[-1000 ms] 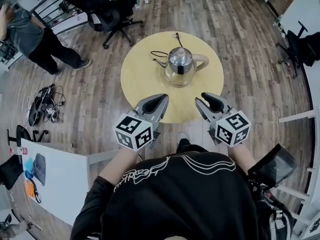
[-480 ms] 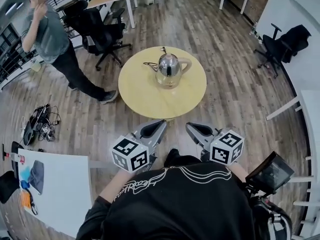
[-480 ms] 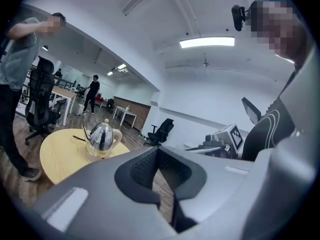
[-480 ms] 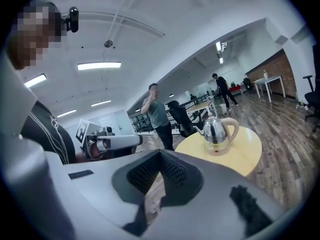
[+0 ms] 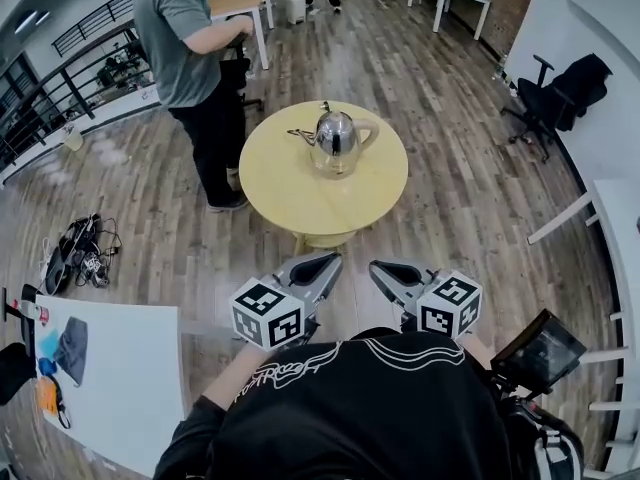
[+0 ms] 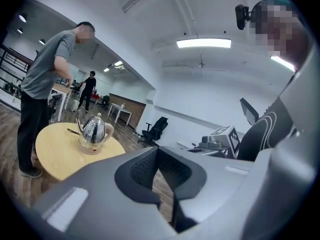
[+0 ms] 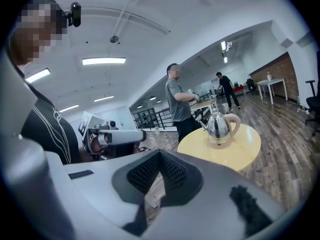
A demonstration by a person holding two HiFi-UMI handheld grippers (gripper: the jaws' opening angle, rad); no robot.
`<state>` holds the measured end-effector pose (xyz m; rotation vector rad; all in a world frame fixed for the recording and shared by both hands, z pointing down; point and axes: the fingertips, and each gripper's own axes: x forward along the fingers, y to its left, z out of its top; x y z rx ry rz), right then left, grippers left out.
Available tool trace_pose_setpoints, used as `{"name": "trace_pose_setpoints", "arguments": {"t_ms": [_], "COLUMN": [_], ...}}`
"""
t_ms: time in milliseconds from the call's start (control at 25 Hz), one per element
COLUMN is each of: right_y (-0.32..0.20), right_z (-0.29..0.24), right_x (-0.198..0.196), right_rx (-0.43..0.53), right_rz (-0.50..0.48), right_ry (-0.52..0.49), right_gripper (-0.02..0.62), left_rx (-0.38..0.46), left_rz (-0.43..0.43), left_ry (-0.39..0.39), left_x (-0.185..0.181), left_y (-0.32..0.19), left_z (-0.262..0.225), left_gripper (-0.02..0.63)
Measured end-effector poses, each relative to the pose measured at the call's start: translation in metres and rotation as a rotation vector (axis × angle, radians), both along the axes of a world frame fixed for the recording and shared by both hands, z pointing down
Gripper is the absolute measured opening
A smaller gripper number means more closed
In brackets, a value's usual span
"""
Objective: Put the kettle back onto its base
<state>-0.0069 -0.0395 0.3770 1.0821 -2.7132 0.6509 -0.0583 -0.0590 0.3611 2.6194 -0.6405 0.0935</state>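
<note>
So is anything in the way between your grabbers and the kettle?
Nothing visible is. The kettle sits on the round table, with only bare tabletop and open floor between it and the left gripper and right gripper, both shut and empty. A person stands at the table's left side, off that path.

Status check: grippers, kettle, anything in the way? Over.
Left gripper, right gripper: shut, empty, short of the round table. Kettle upright on its base. Person standing at table's left edge, head view.
</note>
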Motion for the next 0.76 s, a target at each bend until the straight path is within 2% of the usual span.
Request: {"name": "trace_pose_setpoints", "arguments": {"t_ms": [160, 360, 760], "right_y": [0.007, 0.022, 0.04], "right_z": [0.0, 0.004, 0.003], "right_x": [0.005, 0.003, 0.004], "right_rx": [-0.048, -0.043, -0.075], "right_rz": [0.029, 0.042, 0.051], "right_ry": [-0.094, -0.072, -0.117], "right_gripper": [0.006, 0.006, 0.006], "left_rx": [-0.024, -0.039, -0.075], "left_rz": [0.015, 0.029, 0.077], "left_ry": [0.017, 0.035, 0.061], "left_x": [0.002, -0.001, 0.003], "left_y": [0.007, 0.024, 0.042], "left_z": [0.0, 0.0, 0.0], "left_gripper": [0.006, 0.006, 0.006]}}
